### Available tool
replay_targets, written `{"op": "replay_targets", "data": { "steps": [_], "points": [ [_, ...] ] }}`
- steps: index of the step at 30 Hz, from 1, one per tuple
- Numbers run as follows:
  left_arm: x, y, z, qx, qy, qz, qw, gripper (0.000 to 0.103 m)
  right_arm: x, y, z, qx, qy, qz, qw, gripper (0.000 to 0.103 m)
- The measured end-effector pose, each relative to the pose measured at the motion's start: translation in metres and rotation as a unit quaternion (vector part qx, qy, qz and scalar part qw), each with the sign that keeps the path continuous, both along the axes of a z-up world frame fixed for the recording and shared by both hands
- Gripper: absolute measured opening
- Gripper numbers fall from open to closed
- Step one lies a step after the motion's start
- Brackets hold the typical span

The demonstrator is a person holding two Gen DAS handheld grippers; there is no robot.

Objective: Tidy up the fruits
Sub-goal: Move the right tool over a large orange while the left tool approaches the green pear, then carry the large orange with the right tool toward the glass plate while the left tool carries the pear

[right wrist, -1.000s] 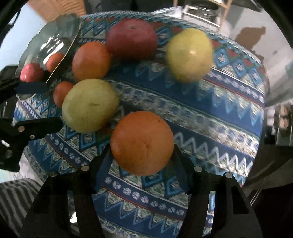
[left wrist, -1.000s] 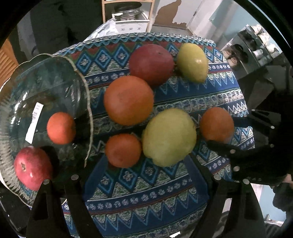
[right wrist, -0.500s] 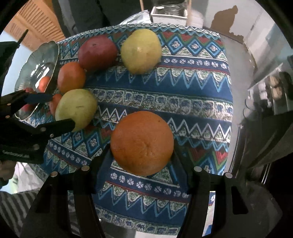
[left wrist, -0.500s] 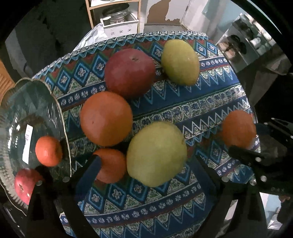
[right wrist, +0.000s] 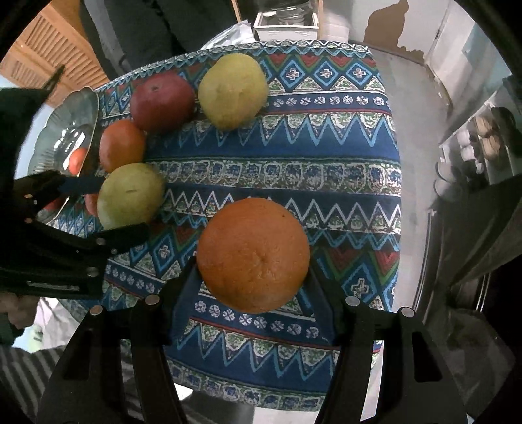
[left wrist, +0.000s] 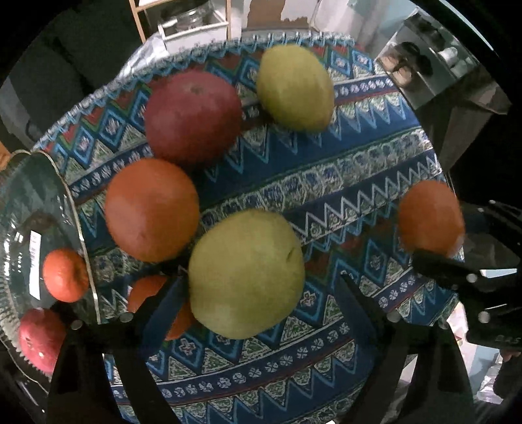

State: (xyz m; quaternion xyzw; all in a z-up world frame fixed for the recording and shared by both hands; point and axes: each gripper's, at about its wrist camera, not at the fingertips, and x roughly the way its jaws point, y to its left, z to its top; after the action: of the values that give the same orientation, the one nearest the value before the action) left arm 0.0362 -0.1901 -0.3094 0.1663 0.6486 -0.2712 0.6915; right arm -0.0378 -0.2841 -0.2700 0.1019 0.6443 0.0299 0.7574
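My right gripper (right wrist: 253, 280) is shut on a large orange (right wrist: 253, 254) and holds it above the patterned cloth; it also shows in the left wrist view (left wrist: 430, 217). My left gripper (left wrist: 257, 287) is open around a yellow-green pear (left wrist: 246, 272), fingers on either side; the pear also shows in the right wrist view (right wrist: 130, 195). On the cloth lie an orange (left wrist: 151, 208), a red apple (left wrist: 192, 115), a second yellow-green pear (left wrist: 295, 88) and a small orange (left wrist: 153, 293) partly behind my left finger. The glass bowl (left wrist: 78, 212) at left holds a small orange (left wrist: 63, 275) and a red apple (left wrist: 40, 337).
The round table with the blue patterned cloth (right wrist: 293, 156) drops off on all sides. A white crate (right wrist: 284, 22) stands behind it, and a shelf unit (left wrist: 434, 65) with cups stands to the right.
My right gripper has lifted the large orange up and away from the cloth. My left gripper has moved right and forward, closing in around the yellow-green pear.
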Motion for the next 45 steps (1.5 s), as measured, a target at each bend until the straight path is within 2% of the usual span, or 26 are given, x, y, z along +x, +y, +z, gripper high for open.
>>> {"op": "replay_targets", "data": {
  "steps": [7, 11, 20, 29, 37, 45],
  "points": [
    [0.005, -0.004, -0.010, -0.013, -0.005, 0.014, 0.9998, 0.091, -0.004, -0.004, 0.002, -0.003, -0.003, -0.003, 1.000, 0.063],
    [0.004, -0.003, -0.015, -0.004, -0.030, 0.018, 0.9994, 0.076, -0.005, -0.006, 0.003, -0.005, -0.003, -0.002, 1.000, 0.063],
    [0.002, 0.011, -0.010, -0.025, -0.027, 0.030, 0.9989, 0.076, -0.001, -0.002, 0.005, -0.012, -0.009, 0.006, 1.000, 0.063],
    [-0.014, 0.043, 0.016, -0.042, -0.042, 0.034, 0.9976, 0.076, 0.002, 0.003, 0.015, -0.017, -0.027, 0.006, 0.999, 0.063],
    [-0.017, 0.084, 0.052, -0.060, -0.061, 0.064, 0.9943, 0.076, 0.010, 0.016, 0.033, -0.021, -0.047, 0.017, 0.999, 0.063],
    [-0.018, 0.104, 0.087, -0.079, -0.080, 0.100, 0.9887, 0.076, 0.021, 0.034, 0.054, -0.016, -0.073, 0.034, 0.997, 0.063]
  ]
}}
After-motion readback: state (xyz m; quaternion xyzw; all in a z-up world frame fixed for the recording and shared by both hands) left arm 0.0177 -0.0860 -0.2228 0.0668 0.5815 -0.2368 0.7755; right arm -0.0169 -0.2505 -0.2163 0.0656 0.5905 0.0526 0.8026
